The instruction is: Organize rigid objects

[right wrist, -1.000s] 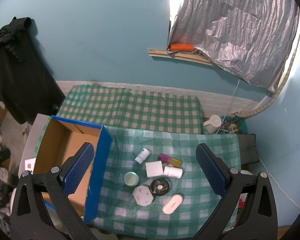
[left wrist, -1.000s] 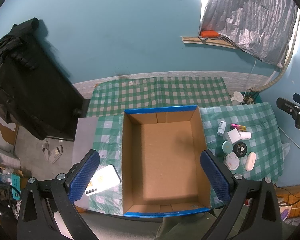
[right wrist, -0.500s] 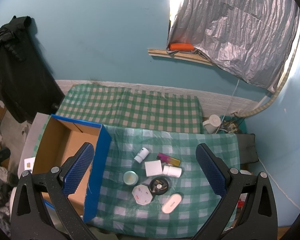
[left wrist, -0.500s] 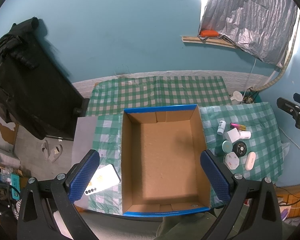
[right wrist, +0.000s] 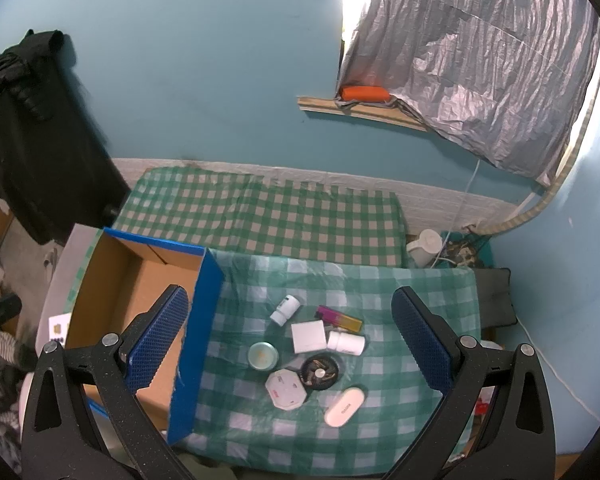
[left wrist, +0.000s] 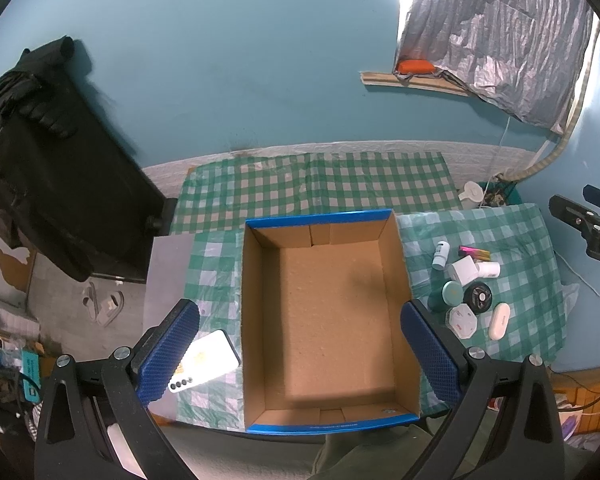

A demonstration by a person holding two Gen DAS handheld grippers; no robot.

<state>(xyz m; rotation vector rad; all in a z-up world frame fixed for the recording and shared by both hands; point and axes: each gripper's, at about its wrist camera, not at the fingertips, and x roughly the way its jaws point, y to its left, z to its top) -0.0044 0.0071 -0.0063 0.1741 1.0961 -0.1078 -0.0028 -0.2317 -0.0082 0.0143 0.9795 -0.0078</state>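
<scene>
L claw [left wrist: 300,354] hangs w/ its jaws wide apart, nothing between them; blue cross-hatched pads [left wrist: 168,354], black arms. It sits over the cardboard box [left wrist: 324,308]: open top, brown matte inside, blue rim, rectangular, nothing in it. A white phone [left wrist: 208,360] lies face down just L of the box, partly behind the L pad.

R claw [right wrist: 288,338] likewise spread wide and holding nothing, above the cluster of small rigid items on the green-white check cloth [right wrist: 400,412] covering the worktop, just R of the box.

Items, 8 total, close together, some touching:
- 1 white oval pill-shaped case [right wrist: 344,406], nearest
- 1 white octagonal flat case [right wrist: 286,388]
- 1 black round disc [right wrist: 319,372] w/ metal centre
- 1 teal round tin [right wrist: 263,355]
- 1 white square box [right wrist: 309,336]
- 2 white cylinder bottles: one [right wrist: 346,343] lying beside the square box, one [right wrist: 285,310] further back
- 1 pink-yellow lighter [right wrist: 339,318]

Beyond: second check-covered surface [right wrist: 260,216], teal wall, crinkled silver sheet [right wrist: 480,60] over the window, orange object [right wrist: 364,93] on a wood ledge. Black fabric [right wrist: 20,120] hangs at L.
</scene>
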